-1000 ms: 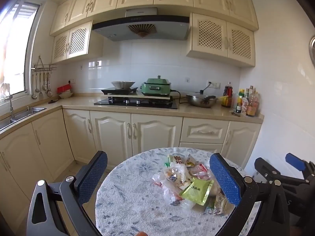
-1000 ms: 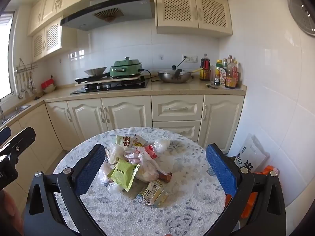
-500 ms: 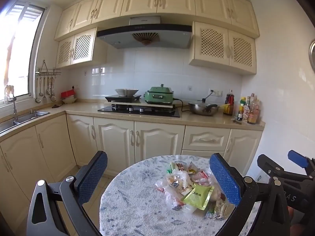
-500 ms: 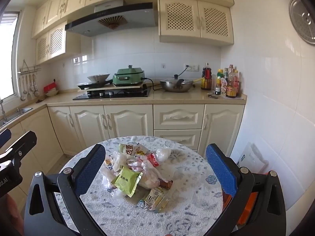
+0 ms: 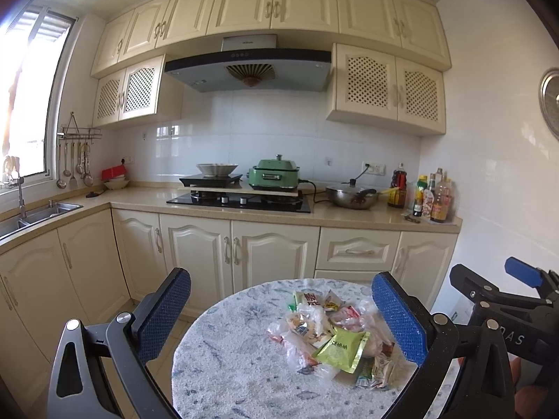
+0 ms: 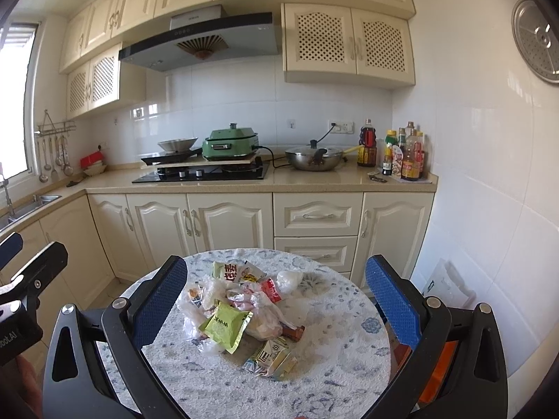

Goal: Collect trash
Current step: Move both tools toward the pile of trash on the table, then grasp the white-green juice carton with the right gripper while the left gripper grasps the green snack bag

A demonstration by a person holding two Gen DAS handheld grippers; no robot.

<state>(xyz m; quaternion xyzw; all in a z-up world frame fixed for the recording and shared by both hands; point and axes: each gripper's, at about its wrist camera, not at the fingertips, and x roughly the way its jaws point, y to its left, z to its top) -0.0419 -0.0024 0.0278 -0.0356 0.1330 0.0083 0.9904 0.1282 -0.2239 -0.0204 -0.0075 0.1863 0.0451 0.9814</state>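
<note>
Trash pile point(image 6: 241, 314): heap of crumpled snack wrappers and clear plastic bags, lying near the middle of the round table point(image 6: 335, 377), toward its far half. Topmost item a green foil packet point(image 6: 225, 326), lying flat and slightly tilted. A white-and-green wrapper point(image 6: 270, 358) lies at the near edge of the heap; a red wrapper point(image 6: 270, 289) and a balled clear bag point(image 6: 289, 281) sit on the far side.

Right gripper point(image 6: 276, 307): held above the near side of the table, blue-padded fingers point(image 6: 160, 305) spread wide, nothing between them; the pile appears in the gap, not touched.

Left gripper point(image 5: 279, 317): held to the left of the right one, fingers point(image 5: 398, 319) likewise spread wide and empty. In its view the pile point(image 5: 325, 335) lies toward the right finger, untouched.

Table: round, white top with blue mottled pattern.

Surroundings: cream base cabinets point(image 6: 230, 223) behind the table; countertop carrying a black hob point(image 6: 202, 174), a green electric cooker point(image 6: 230, 145), a steel pan point(image 6: 312, 159) and a group of sauce bottles point(image 6: 401, 155). Range hood point(image 6: 199, 43) above. Sink point(image 5: 42, 211) under the window at left. White bag point(image 6: 447, 284) on the floor against the right wall.
</note>
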